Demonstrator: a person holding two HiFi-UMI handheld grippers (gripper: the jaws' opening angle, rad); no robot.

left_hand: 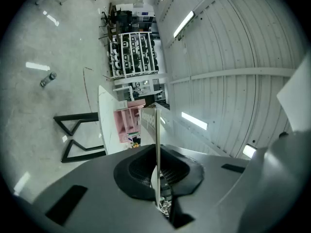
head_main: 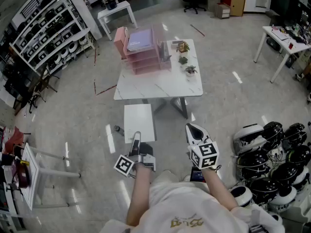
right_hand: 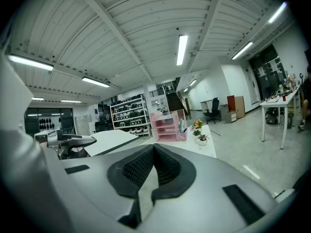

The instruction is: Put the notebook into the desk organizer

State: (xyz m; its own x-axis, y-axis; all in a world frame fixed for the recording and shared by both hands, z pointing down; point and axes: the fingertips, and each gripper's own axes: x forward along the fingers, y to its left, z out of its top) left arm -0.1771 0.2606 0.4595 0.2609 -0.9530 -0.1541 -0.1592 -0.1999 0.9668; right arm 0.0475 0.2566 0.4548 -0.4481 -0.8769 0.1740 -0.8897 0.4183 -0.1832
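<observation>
A white notebook (head_main: 139, 123) is held flat in front of me, with my left gripper (head_main: 136, 137) shut on its near edge. In the left gripper view the notebook (left_hand: 156, 144) shows edge-on, clamped between the dark pads. The pink desk organizer (head_main: 146, 56) stands on the far left part of the white table (head_main: 160, 86), well ahead of both grippers, with a purple item on its top tier. My right gripper (head_main: 191, 128) is level with the left one, shut and empty; its pads (right_hand: 146, 161) meet at the tips. From the right gripper view I see the notebook (right_hand: 111, 141) and the organizer (right_hand: 168, 127).
Small potted plants (head_main: 187, 62) stand on the table's right side. Several white and black helmets (head_main: 272, 154) lie on the floor at my right. Shelving (head_main: 46, 30) lines the left wall. A small bottle (head_main: 116, 128) lies on the floor near the notebook.
</observation>
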